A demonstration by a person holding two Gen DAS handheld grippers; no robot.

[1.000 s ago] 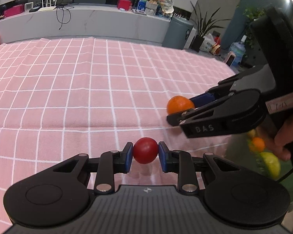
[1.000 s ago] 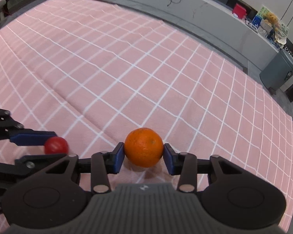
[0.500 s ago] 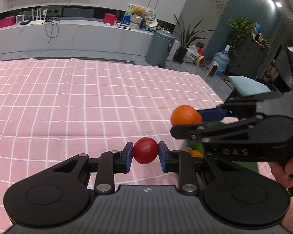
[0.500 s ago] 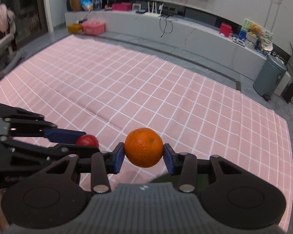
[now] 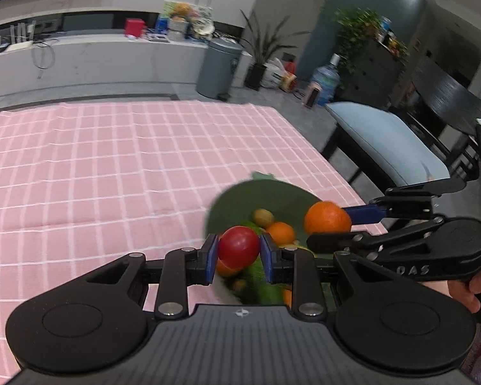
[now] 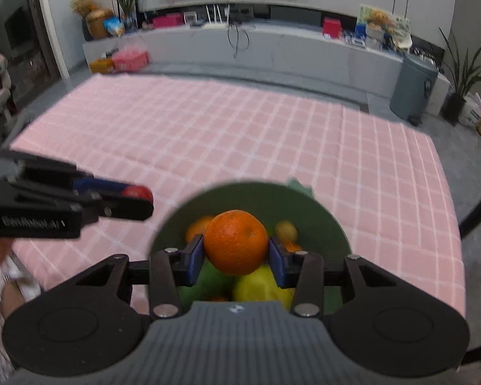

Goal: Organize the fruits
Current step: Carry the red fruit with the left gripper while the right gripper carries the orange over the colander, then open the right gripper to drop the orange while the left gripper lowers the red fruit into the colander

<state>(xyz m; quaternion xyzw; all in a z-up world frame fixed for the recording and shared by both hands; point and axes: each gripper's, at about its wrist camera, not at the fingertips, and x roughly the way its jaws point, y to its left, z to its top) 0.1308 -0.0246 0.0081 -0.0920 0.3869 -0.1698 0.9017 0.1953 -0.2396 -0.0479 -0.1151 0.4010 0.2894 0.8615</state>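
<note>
Red fruit (image 5: 239,246) sits clamped in the left gripper (image 5: 238,253), an orange (image 6: 236,241) clamped in the right gripper (image 6: 236,258), both above the green bowl (image 6: 304,205) on the pink-checked counter (image 6: 240,134). Best lower each before releasing, clear of the fruit already inside.

Home living room: media console (image 6: 272,48), houseplant (image 5: 266,51).

One green bowl (image 6: 317,221), one large orange (image 6: 236,242), one red fruit (image 5: 239,246), two smaller orange fruits seen in the bowl (image 5: 280,231), one small yellow-brown fruit (image 5: 263,217), one yellow fruit (image 6: 263,284), one green fruit (image 6: 208,284), two grippers (image 5: 239,258) (image 6: 236,260), one pink checked cloth (image 6: 208,141).
</note>
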